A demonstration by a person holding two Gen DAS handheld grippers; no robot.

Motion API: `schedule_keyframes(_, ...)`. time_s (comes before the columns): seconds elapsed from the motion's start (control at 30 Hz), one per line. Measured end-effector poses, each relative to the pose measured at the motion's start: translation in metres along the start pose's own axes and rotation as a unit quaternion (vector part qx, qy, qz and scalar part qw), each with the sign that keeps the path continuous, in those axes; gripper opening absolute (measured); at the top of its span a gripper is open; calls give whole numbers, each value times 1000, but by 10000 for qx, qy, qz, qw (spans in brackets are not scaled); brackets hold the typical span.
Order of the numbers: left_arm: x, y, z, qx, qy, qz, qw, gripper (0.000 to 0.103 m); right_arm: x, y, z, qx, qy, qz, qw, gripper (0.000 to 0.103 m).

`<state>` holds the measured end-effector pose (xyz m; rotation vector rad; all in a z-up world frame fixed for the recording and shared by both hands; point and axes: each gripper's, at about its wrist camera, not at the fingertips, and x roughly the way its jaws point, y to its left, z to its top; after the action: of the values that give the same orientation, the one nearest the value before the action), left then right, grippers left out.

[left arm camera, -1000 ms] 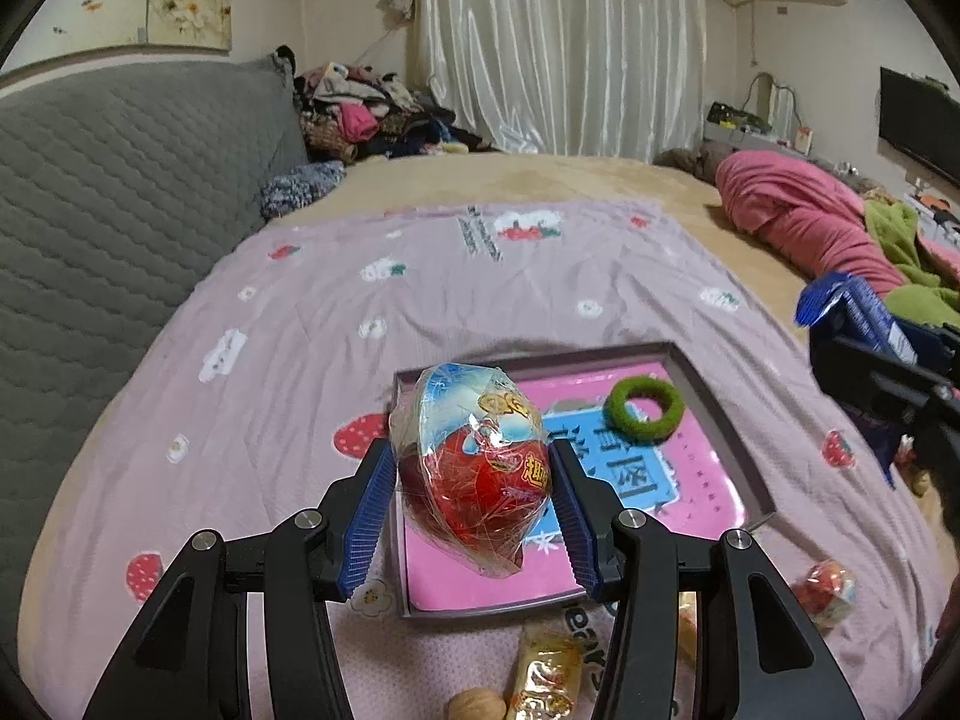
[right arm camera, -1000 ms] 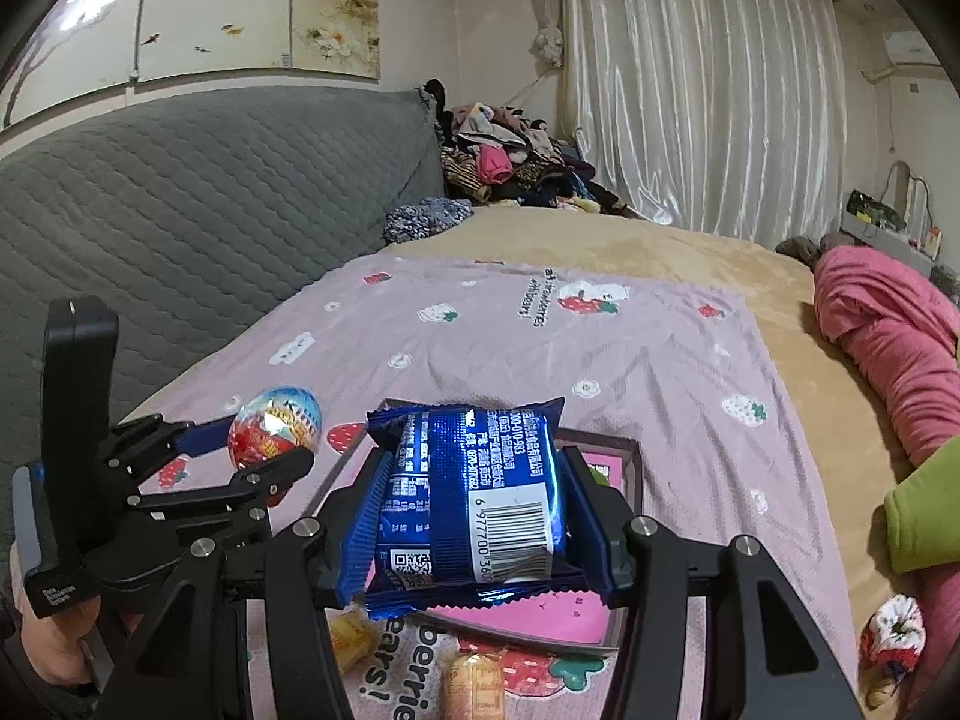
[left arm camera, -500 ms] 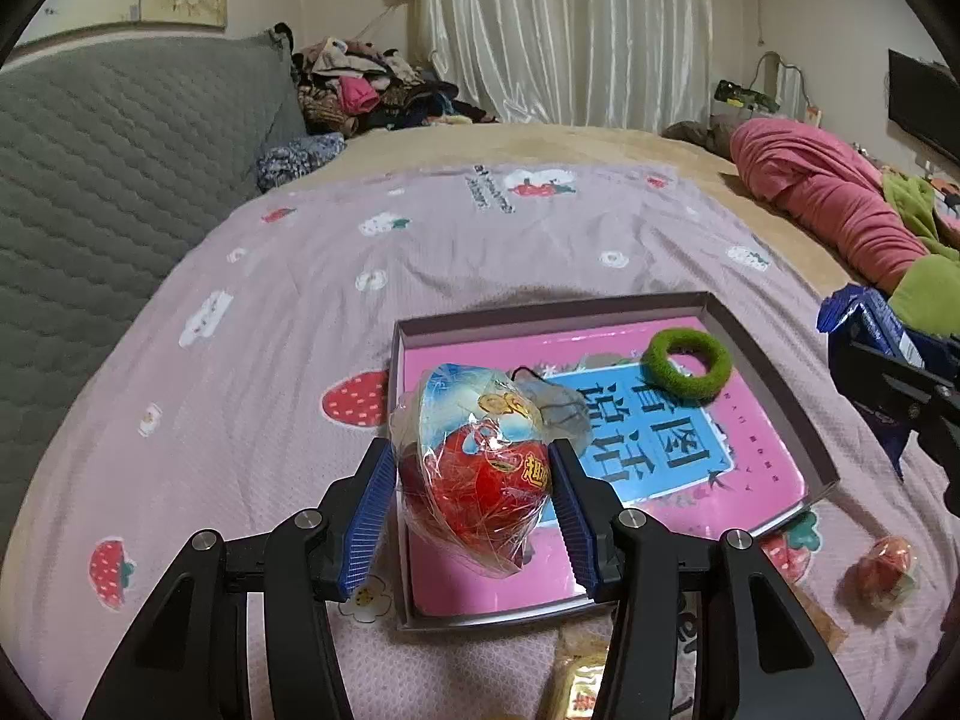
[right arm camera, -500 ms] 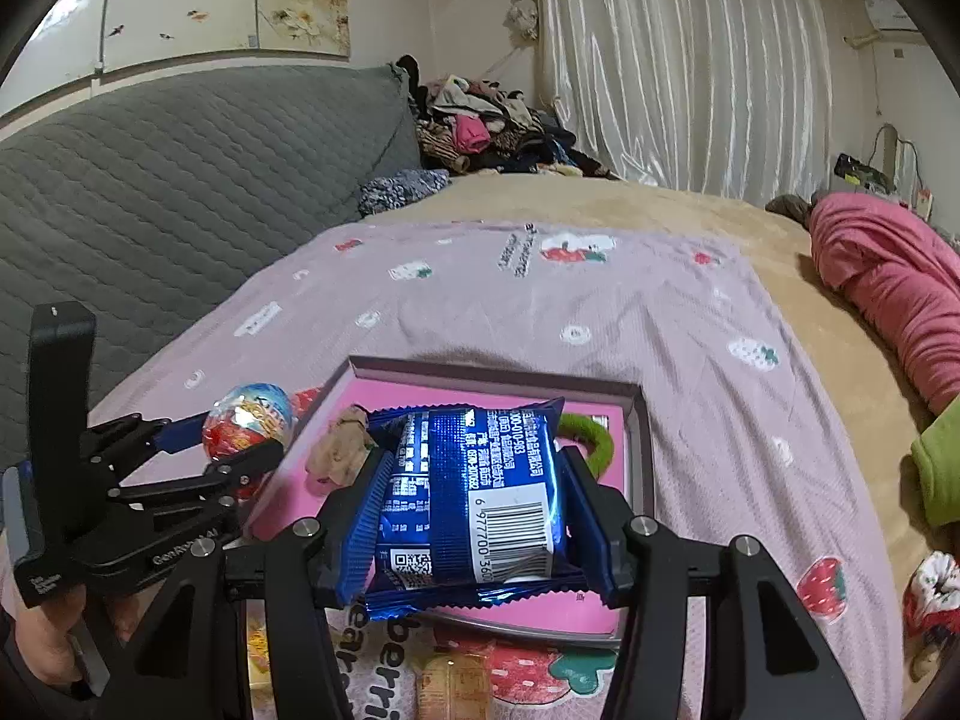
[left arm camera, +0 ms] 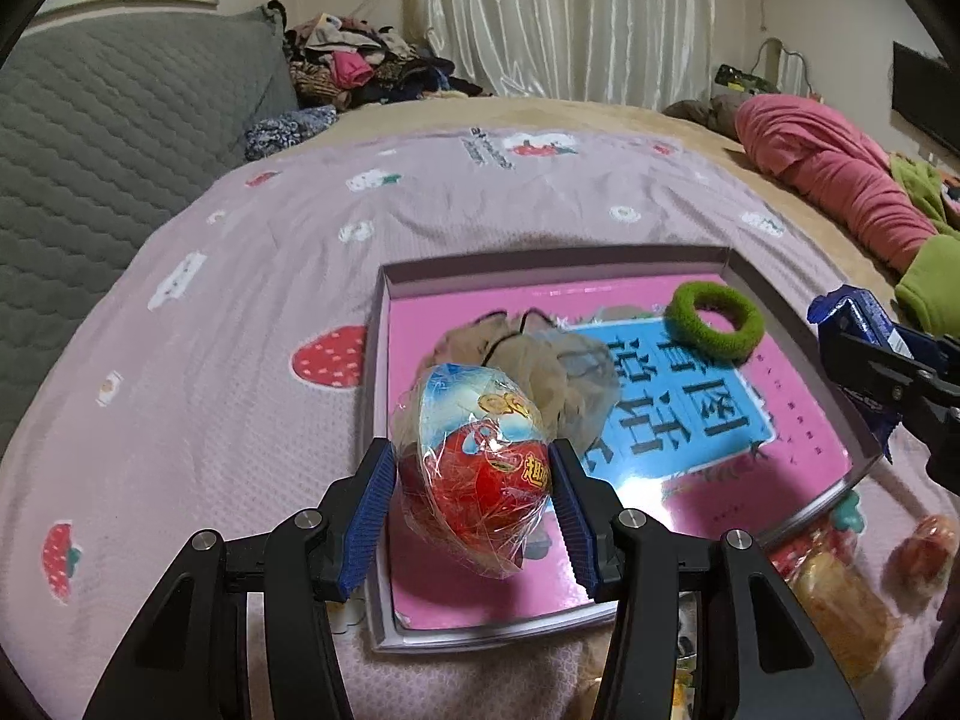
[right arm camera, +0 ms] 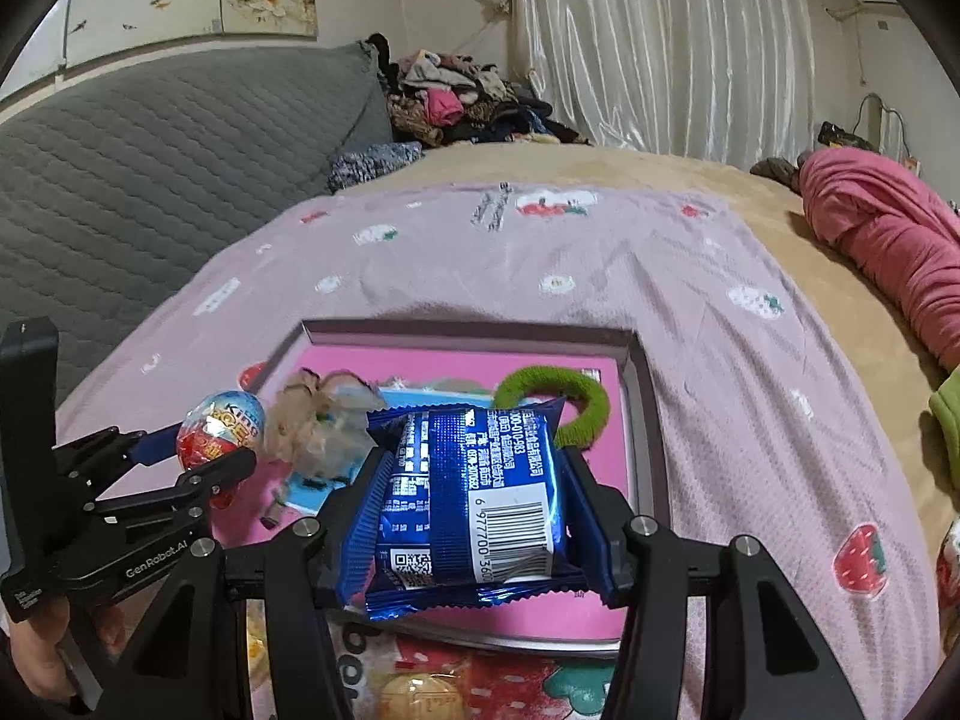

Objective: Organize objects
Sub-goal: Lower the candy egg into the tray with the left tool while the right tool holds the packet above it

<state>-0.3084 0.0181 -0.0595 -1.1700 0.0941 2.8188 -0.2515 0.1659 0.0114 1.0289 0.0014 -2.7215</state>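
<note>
Two grippers hang above a bed, each clamped on a snack. Nearest in the left wrist view, the left gripper (left arm camera: 474,483) squeezes a wrapped egg (left arm camera: 477,468) between its blue pads, red half down and pale blue half up, loose film sticking out below. The egg sits in the air over the near left corner of a shallow tray (left arm camera: 744,267) with a pink and blue printed floor. Nearest in the right wrist view, the right gripper (right arm camera: 474,516) pinches a blue packet (right arm camera: 474,498) by its two side edges, barcode facing up, over the tray's near edge. To the left in that view a hand (right arm camera: 36,654) carries the left gripper.

Just past the egg, inside the tray, lies a beige scrunchie (left arm camera: 540,360), crumpled, partly on the blue panel. Farther right, near the tray's far right corner, rests a green hair tie (left arm camera: 714,321), apart from the scrunchie. The tray sits on a lilac blanket (left arm camera: 240,360) printed with strawberries. A few wrapped sweets (left arm camera: 840,594) lie on the blanket by the tray's near right corner. Beyond are a grey headboard (left arm camera: 120,120), a clothes pile (left arm camera: 360,69) and curtains (left arm camera: 570,18).
</note>
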Motion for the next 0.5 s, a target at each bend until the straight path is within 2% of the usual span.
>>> schedule_keyframes(0.2,17,-4,-8,-16,67,-153,9999,53,11,-5,-11,27,-59,-27,10000,56)
schedule_keyframes(0.5,26,-1,-6,-39,98,-283,9995,53,37,-5,-14,-215,209,-235,9993,56)
